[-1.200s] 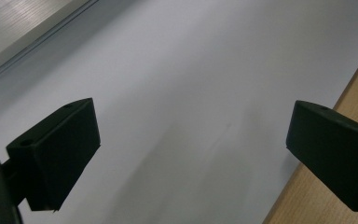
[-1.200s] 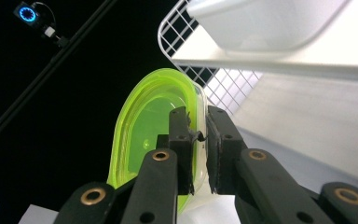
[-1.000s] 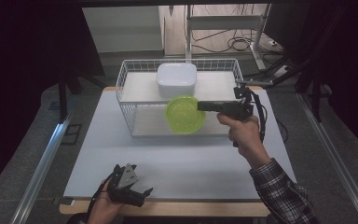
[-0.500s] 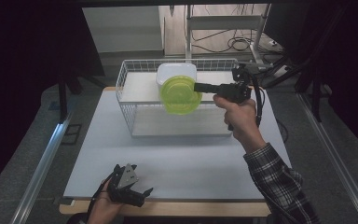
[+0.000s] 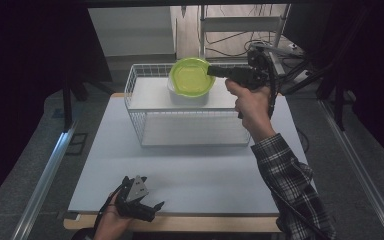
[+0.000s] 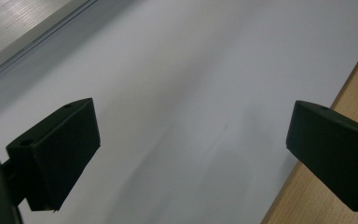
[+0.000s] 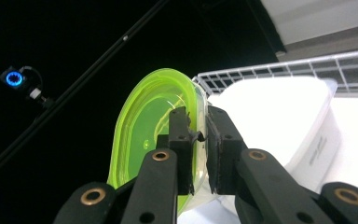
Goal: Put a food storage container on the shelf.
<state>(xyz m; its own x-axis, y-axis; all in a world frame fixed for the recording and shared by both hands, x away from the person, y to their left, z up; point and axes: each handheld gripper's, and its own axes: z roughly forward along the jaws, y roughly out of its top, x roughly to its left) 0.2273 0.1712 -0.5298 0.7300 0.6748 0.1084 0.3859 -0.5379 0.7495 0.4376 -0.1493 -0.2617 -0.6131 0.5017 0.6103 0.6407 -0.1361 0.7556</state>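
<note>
The green lid (image 5: 191, 76) covers most of the white tub (image 5: 190, 96) in the wire basket (image 5: 145, 125), at twelve o'clock on the table (image 5: 180, 170). The right gripper view shows the right gripper (image 7: 196, 140) pinching the lid's rim (image 7: 156, 130) on edge. The left gripper (image 6: 191, 144) stands spread above bare white tabletop at seven o'clock (image 5: 136, 199). Dark curtains surround the table.
</note>
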